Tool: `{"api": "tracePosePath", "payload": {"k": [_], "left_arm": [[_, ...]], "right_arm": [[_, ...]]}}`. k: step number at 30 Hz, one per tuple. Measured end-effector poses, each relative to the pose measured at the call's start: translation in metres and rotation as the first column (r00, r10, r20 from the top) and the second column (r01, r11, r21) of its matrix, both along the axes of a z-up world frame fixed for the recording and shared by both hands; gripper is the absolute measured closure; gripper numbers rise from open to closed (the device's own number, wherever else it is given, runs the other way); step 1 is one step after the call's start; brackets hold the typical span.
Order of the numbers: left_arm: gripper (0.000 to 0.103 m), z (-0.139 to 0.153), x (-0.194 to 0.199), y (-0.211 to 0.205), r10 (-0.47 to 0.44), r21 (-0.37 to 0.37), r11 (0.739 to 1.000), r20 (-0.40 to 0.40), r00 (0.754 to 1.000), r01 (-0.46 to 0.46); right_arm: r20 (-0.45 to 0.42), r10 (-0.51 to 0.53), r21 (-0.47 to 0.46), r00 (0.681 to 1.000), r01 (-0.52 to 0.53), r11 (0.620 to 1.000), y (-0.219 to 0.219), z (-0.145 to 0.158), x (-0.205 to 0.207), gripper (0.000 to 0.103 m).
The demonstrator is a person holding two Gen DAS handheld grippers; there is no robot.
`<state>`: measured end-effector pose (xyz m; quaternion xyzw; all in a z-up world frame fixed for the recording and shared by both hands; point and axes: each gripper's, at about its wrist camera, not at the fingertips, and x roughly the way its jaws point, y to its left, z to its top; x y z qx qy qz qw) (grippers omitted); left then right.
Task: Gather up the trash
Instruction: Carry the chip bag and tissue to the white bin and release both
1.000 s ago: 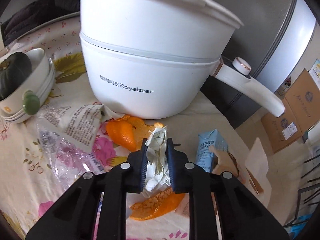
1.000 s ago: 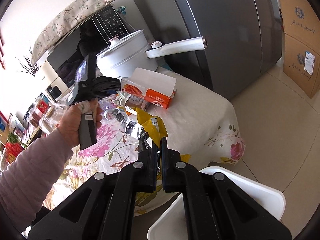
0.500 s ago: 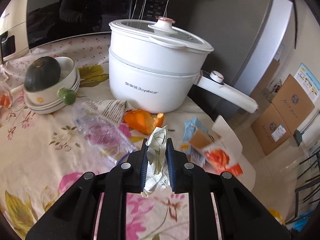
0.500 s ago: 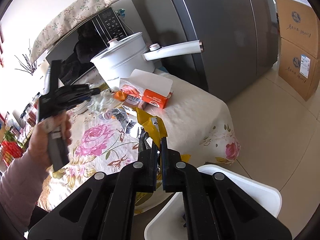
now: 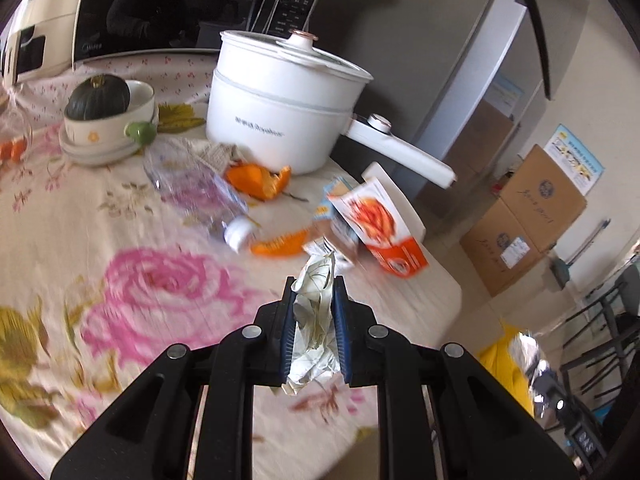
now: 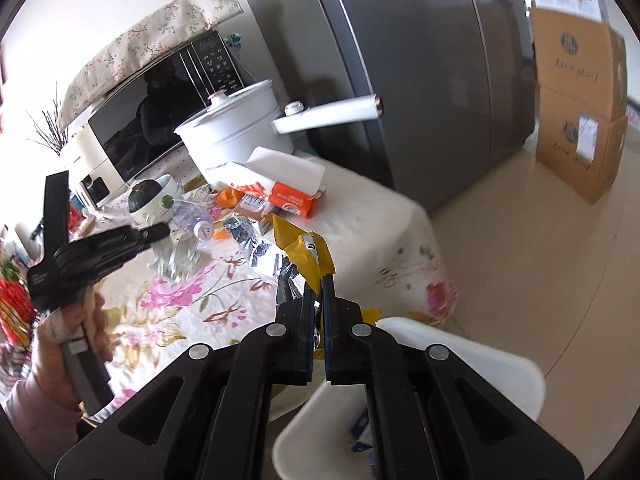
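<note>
We've got crumpled white paper (image 5: 314, 320) clenched in the left gripper (image 5: 314, 330), yellow foil wrapper (image 6: 306, 256) pinched in the right gripper (image 6: 318, 308); next, release both over the white plastic bin (image 6: 460, 354), lower frame.

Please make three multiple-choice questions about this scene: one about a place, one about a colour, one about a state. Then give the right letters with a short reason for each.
1. Where does the dark green squash sit?
A. in a bowl
B. on the floor
C. on the pot lid

2. What colour is the wrapper in the right tongs?
A. blue
B. yellow
C. pink

3. What state are the left tongs in?
A. open, holding nothing
B. shut on an orange peel
C. shut on crumpled paper

Answers:
1. A, the squash rests in the white bowl beside the pot.
2. B, yellow foil sticks out between the fingers.
3. C, pale paper is pinched between both pads.
</note>
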<state>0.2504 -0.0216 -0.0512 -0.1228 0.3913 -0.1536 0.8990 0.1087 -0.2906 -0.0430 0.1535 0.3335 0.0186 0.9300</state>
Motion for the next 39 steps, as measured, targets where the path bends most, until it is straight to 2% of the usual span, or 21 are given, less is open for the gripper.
{"api": "tracePosePath", "payload": {"k": [3,6,10,14,20,28,29,30,32,37,39], "left_arm": [[0.085,-0.003,-0.019,-0.004,-0.010,-0.003,1.000,0.026,1.000,0.010],[0.085,-0.002,-0.033,-0.013,-0.044,-0.049,0.998,0.034,0.998,0.045],[0.085,0.013,-0.054,-0.033,-0.114,-0.018,0.993,0.113,0.987,0.117],[0.085,0.023,-0.070,-0.051,-0.182,-0.025,0.982,0.149,0.972,0.187],[0.085,0.027,-0.094,-0.084,-0.288,-0.004,0.956,0.173,0.942,0.293],[0.085,0.020,-0.111,-0.116,-0.378,0.010,0.925,0.152,0.913,0.381],[0.085,0.020,-0.113,-0.120,-0.387,0.012,0.921,0.151,0.910,0.389],[0.085,0.019,-0.115,-0.124,-0.396,0.015,0.917,0.148,0.906,0.398],[0.085,0.017,-0.117,-0.131,-0.409,0.018,0.911,0.141,0.901,0.411],[0.085,0.012,-0.120,-0.145,-0.437,0.022,0.899,0.125,0.891,0.438],[0.085,0.011,-0.123,-0.152,-0.449,0.027,0.893,0.124,0.885,0.450]], "right_arm": [[0.009,-0.016,-0.025,1.000,0.016,1.000,-0.004,0.001,-0.011,0.100],[0.013,-0.040,-0.059,0.999,0.040,0.997,-0.009,0.000,-0.025,0.100],[0.008,-0.086,-0.066,0.996,0.086,0.994,-0.021,-0.004,-0.043,0.100],[-0.011,-0.134,-0.054,0.991,0.133,0.990,-0.031,-0.010,-0.056,0.100],[-0.053,-0.198,-0.030,0.979,0.197,0.980,-0.042,-0.020,-0.075,0.100],[-0.112,-0.244,-0.012,0.963,0.245,0.970,-0.055,-0.032,-0.095,0.097],[-0.120,-0.253,0.002,0.960,0.255,0.967,-0.057,-0.034,-0.098,0.092],[-0.127,-0.265,0.011,0.956,0.268,0.963,-0.059,-0.035,-0.101,0.069],[-0.118,-0.293,0.011,0.949,0.296,0.955,-0.063,-0.035,-0.107,0.048],[-0.104,-0.334,-0.014,0.937,0.335,0.942,-0.072,-0.032,-0.116,0.046],[-0.093,-0.376,-0.041,0.922,0.374,0.927,-0.075,-0.030,-0.118,0.032]]}}
